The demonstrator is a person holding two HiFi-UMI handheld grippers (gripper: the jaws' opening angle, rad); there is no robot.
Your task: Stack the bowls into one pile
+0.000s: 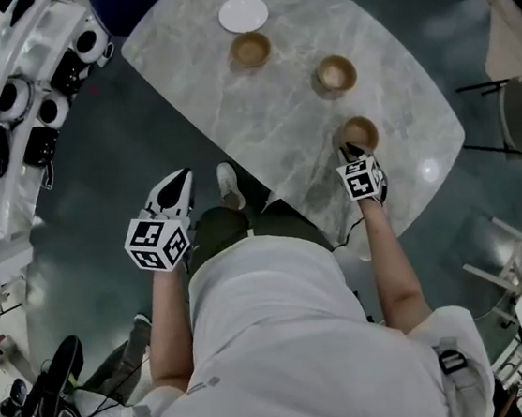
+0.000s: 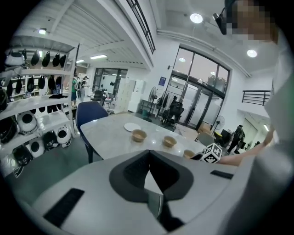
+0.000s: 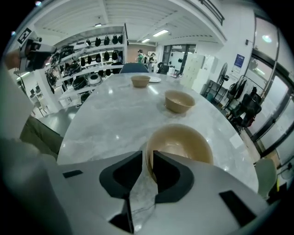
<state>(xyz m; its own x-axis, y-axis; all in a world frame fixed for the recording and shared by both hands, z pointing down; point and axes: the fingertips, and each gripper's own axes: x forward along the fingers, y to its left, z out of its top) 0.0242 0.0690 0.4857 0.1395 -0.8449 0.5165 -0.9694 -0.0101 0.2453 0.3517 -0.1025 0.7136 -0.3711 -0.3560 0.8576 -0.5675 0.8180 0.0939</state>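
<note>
Three tan bowls stand apart on the marble table [image 1: 230,112]: a far one [image 1: 250,49], a middle one [image 1: 336,74] and a near one [image 1: 360,132]. My right gripper [image 1: 350,152] points down at the near bowl. In the right gripper view its jaws [image 3: 147,153] straddle the near rim of this bowl [image 3: 183,144], open, with a sliver of table between the left jaw and the rim. The middle bowl [image 3: 179,101] and the far bowl [image 3: 140,81] lie beyond. My left gripper [image 1: 177,181] hangs off the table over the floor, shut [image 2: 148,151] and empty.
A white plate [image 1: 244,13] lies beyond the far bowl. Shelves of helmets [image 1: 3,102] stand at the left, and a blue chair [image 2: 92,114] sits at the table's far end. The table's near edge runs just below my right gripper. A chair [image 1: 516,115] stands to the right.
</note>
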